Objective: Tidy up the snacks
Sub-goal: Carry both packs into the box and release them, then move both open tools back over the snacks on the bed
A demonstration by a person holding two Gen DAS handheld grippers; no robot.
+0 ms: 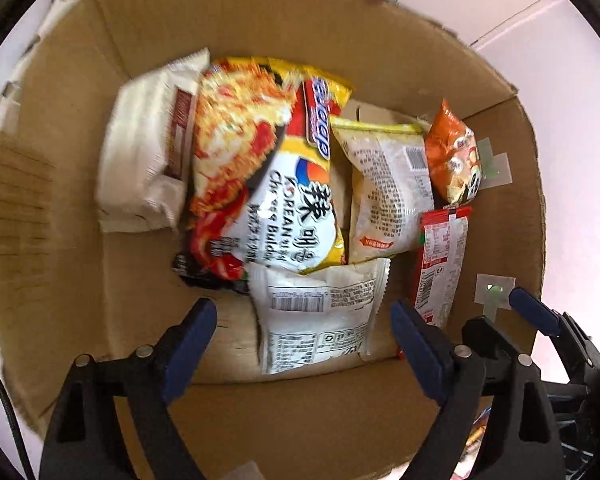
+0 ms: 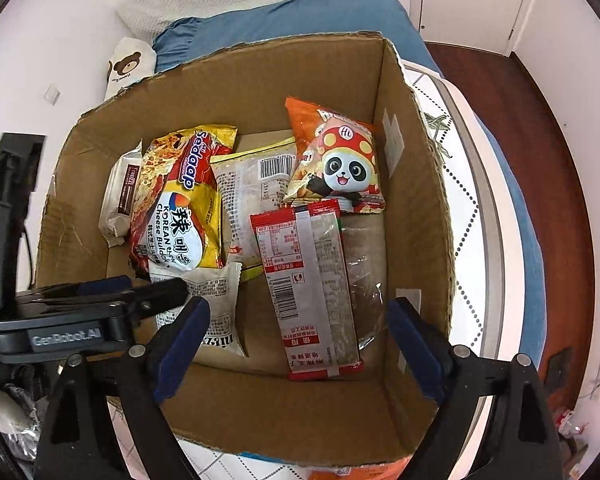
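Now both claws hang spread and empty over the cardboard box (image 2: 228, 92).
Your right claw (image 2: 298, 334) sits nearest the red packet (image 2: 312, 280), whose long axis runs straight away from you; the left claw (image 1: 304, 332) hovers above the white pouch (image 1: 320, 312).

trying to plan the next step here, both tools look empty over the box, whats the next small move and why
Probably lift both out of the cardboard box to fetch another snack. The left tool and right tool stand open and hold nothing, while the Korean noodle pack, panda bag and red packet already lie inside.
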